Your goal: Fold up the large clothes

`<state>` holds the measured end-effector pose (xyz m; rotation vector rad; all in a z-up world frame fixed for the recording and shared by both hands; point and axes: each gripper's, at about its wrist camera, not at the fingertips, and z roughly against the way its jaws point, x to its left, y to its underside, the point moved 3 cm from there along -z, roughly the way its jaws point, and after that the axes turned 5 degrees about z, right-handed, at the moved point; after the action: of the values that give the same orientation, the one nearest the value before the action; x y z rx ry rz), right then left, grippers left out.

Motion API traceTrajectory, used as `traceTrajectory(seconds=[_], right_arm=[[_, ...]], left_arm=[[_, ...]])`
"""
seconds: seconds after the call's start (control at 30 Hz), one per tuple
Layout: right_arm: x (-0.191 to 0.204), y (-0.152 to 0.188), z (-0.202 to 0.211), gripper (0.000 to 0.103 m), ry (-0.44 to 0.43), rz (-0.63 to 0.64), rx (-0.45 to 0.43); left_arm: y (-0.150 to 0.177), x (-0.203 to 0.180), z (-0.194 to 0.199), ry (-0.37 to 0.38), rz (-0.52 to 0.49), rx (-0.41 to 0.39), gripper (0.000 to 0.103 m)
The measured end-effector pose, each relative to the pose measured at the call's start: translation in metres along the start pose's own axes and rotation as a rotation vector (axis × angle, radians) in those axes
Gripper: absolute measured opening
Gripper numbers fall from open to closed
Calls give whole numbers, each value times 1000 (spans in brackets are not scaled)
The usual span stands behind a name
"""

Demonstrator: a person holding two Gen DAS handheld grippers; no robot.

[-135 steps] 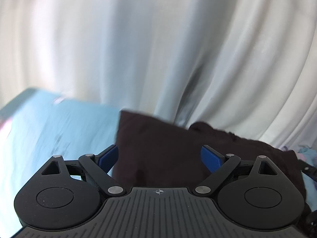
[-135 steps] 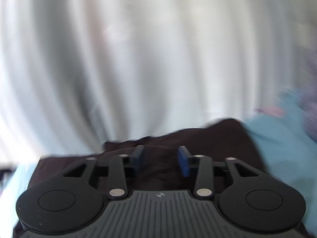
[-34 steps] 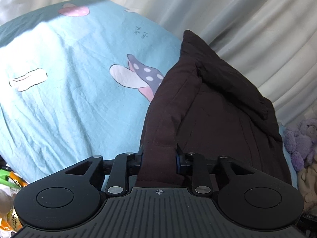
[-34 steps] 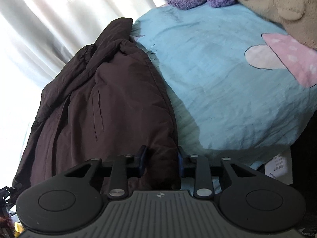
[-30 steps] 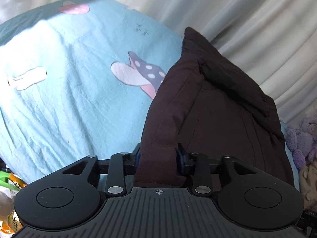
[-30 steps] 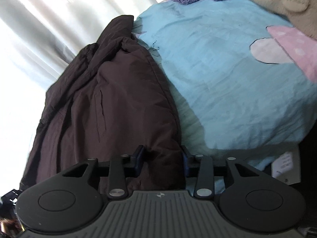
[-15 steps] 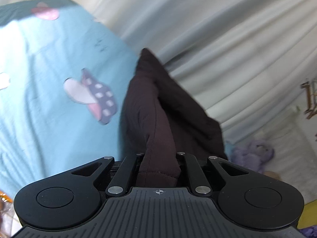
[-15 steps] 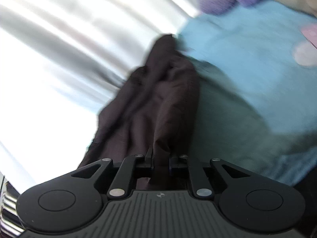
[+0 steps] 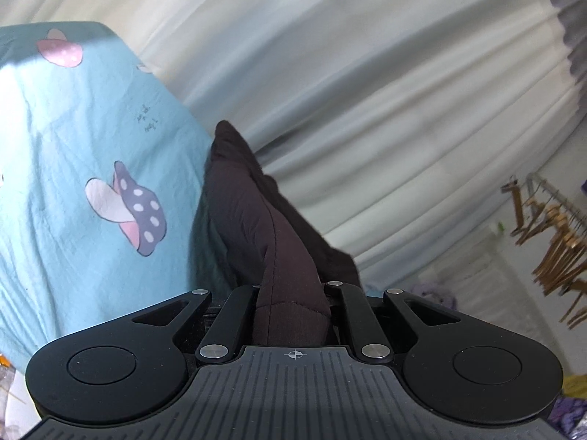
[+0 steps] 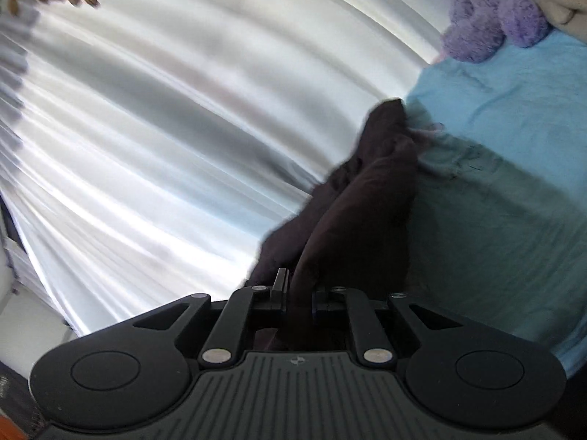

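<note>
- Our left gripper pinches a thick edge of the dark jacket, jaws drawn narrow on the padded cloth.
- Our right gripper clamps another edge of the jacket, jaws narrow.
- The jacket runs from both grippers down onto the blue bedsheet, beside the white curtain.
- A purple plush toy sits on the bed's far side.
</note>
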<state>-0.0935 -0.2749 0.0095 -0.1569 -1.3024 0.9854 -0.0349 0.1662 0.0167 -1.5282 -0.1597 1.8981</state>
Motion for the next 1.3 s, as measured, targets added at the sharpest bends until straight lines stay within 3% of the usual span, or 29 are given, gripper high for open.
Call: traceTrajectory(seconds=[0.13,0.27,0.4,0.67,0.97,1.17,1.3], right_arm=[[8,-21,-1,10,-37,2,-60],[5,-44,-19,10,-65,-37,-144],[8,-79,-56,10,-72,-34,-223],[-18,-159,-160,10,43,-37,-345],[-70,-228,-291,10,342,38,-320],[-101,-234,-361,10,561,164,-234],[-131,-223,-394,11,654,187,-154]], left_arm=[[-15,-10,9,46,21,-38,10],[-36,-3,-7,82,143,-80,11],[-70,-9,-38,73,164,-126,11],[-146,-21,-135,23,184,-180,11],[-215,-12,-284,-116,88,-149,13],[-225,42,-393,-258,42,-71,14],[-211,92,-445,-348,105,3,19]])
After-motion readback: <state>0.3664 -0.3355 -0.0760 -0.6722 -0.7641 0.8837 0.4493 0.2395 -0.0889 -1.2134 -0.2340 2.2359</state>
